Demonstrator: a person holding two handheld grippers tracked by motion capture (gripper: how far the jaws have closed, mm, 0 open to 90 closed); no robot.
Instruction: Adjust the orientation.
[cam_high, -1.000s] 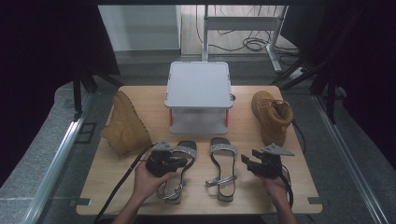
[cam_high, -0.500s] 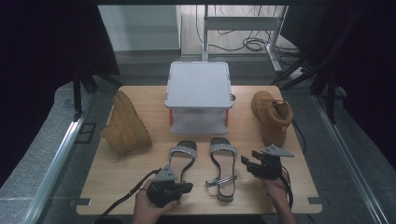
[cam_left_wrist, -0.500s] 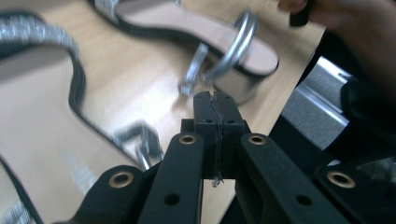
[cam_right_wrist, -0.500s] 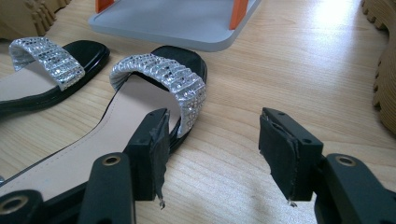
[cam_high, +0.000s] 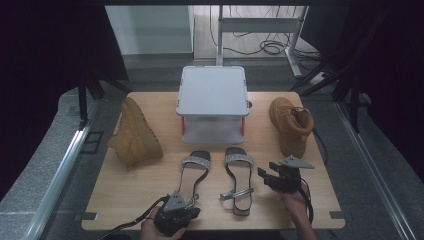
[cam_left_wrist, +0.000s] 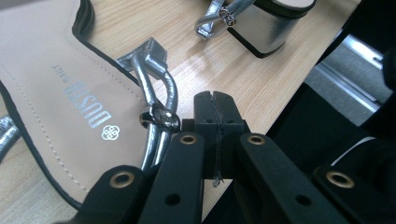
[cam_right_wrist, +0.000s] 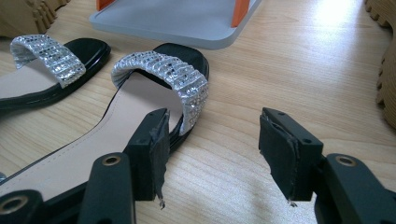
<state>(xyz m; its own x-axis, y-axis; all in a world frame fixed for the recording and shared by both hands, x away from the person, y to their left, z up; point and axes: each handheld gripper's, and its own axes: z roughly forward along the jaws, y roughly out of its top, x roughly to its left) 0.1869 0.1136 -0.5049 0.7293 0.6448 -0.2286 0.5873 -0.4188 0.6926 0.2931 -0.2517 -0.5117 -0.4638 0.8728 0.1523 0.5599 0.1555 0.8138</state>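
Closing with nothing between its pads, the left gripper (cam_high: 175, 214) sits at the bottom left of the high view by the heel of the left sandal (cam_high: 192, 172); in the left gripper view its jaws meet flat, just beside the silver ankle strap (cam_left_wrist: 159, 93) but not on it. The right gripper (cam_high: 272, 176), at the lower right, hangs partly open and empty beside the right sandal (cam_high: 239, 177), whose glitter band (cam_right_wrist: 163, 74) lies ahead of its left jaw. The step in hand looks like lining up on the sandals, with no grip taken yet. Next, I judge, the left jaws must part and slip round the strap or heel before any lift. Counted: two sandals at the centre bottom, two tan boots, one (cam_high: 134, 135) at the left and one (cam_high: 291, 122) at the right, one grey rack (cam_high: 212, 92) at the upper centre, one table (cam_high: 125, 195)
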